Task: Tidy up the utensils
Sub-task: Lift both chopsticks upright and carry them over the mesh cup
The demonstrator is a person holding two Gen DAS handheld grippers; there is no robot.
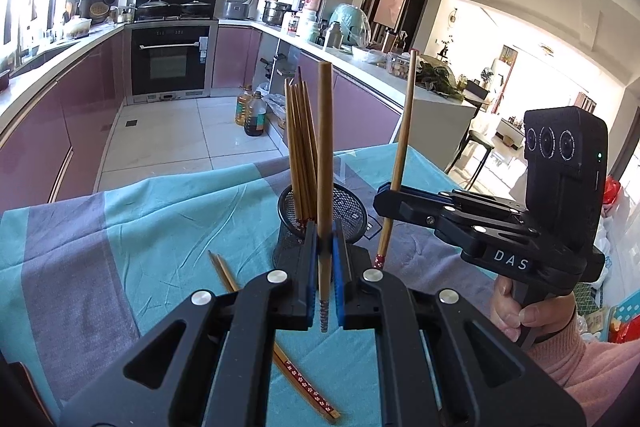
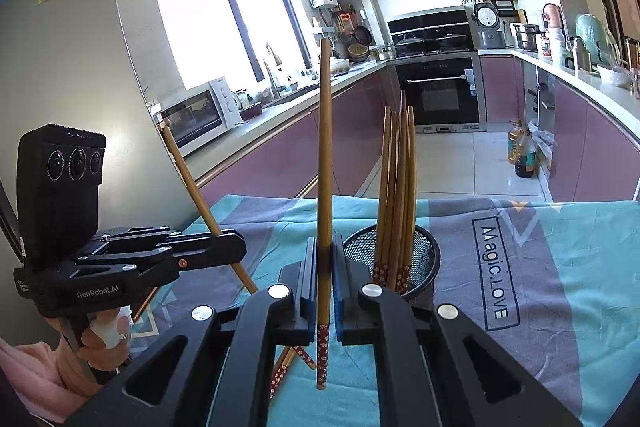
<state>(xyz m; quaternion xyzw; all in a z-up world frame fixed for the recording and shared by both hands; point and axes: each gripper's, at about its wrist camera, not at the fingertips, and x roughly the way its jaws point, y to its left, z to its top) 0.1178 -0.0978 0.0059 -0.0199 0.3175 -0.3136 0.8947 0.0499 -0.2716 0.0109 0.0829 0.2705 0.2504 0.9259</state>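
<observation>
My left gripper [image 1: 325, 247] is shut on a wooden chopstick [image 1: 325, 147] held upright, just in front of a black mesh holder [image 1: 352, 207] with several chopsticks [image 1: 300, 147] standing in it. My right gripper [image 2: 325, 259] is shut on another upright chopstick [image 2: 325, 167] with a red flowered end, left of the mesh holder [image 2: 424, 247]. Each gripper shows in the other's view, the right gripper [image 1: 384, 193] and the left gripper [image 2: 236, 243], each clamping its chopstick. Loose chopsticks [image 1: 296, 367] lie on the cloth beneath; they also show in the right wrist view [image 2: 288, 363].
The table carries a teal and grey cloth [image 1: 120, 247] printed "Magic.LOVE" [image 2: 494, 271]. Beyond it are purple kitchen cabinets [image 1: 48, 131], an oven [image 1: 170, 61], oil bottles [image 1: 252, 111] on the floor and a cluttered counter [image 1: 360, 51].
</observation>
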